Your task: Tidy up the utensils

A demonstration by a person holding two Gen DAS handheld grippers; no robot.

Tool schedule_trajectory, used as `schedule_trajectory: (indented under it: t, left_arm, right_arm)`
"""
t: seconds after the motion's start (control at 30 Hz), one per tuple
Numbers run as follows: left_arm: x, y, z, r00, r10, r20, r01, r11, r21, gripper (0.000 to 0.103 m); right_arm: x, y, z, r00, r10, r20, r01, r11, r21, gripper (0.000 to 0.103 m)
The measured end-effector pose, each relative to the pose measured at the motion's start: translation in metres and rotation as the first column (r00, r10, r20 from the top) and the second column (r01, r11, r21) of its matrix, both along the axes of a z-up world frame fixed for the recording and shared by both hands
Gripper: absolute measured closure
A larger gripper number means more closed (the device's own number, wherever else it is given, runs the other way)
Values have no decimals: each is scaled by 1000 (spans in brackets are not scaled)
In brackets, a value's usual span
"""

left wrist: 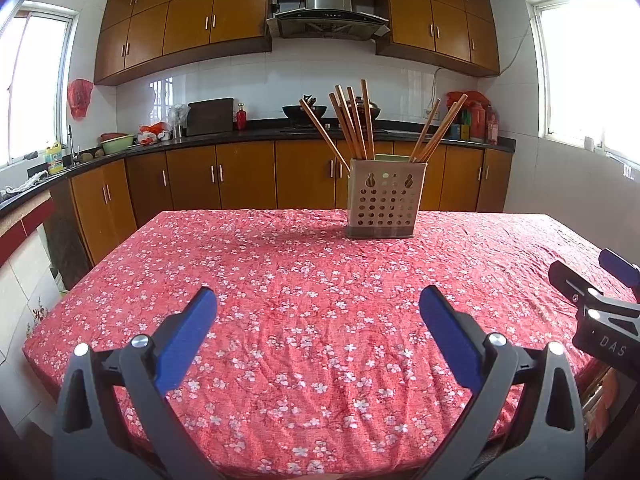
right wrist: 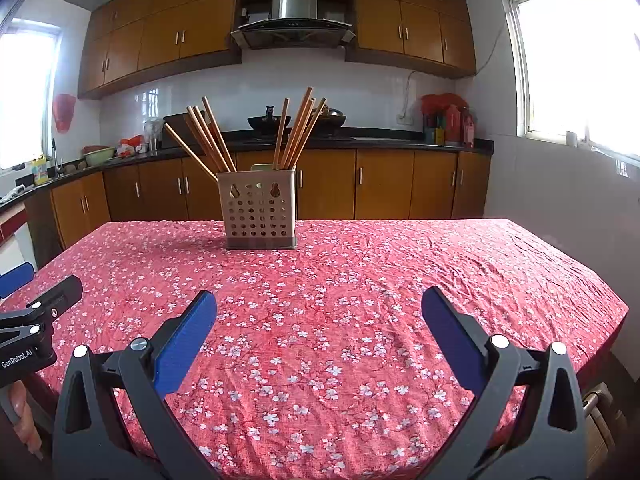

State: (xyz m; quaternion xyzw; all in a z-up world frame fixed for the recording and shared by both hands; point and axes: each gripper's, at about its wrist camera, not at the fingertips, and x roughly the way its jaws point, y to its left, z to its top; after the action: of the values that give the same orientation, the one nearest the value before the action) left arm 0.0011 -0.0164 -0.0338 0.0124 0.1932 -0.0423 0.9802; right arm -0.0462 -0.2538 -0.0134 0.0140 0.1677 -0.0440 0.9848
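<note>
Left wrist: left claw (left wrist: 318, 300) wide open, empty; right claw (right wrist: 319, 302) likewise

Wooden chopsticks (left wrist: 352, 124) upright in perforated holder (left wrist: 385, 205)

Left tool (left wrist: 318, 300): dark grey-black plastic frame with triangular cut-outs, round silver screw heads at the pivots, and blue ribbed pads (left wrist: 186, 344) lining both fingers. Right tool (right wrist: 319, 302) was built the same. Seen from the side, each body was black; one carried white "DAS" lettering, the other "GenRobot.AI".
</note>
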Motion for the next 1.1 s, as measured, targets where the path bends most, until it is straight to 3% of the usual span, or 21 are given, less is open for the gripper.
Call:
schedule_trajectory:
  t: [1.1]
  left_arm:
    - [0, -3, 0, 1000, 1, 1, -1, 1000, 4, 4]
  right_arm:
    - [2, -1, -1, 1000, 4, -15, -3, 1000, 15, 2]
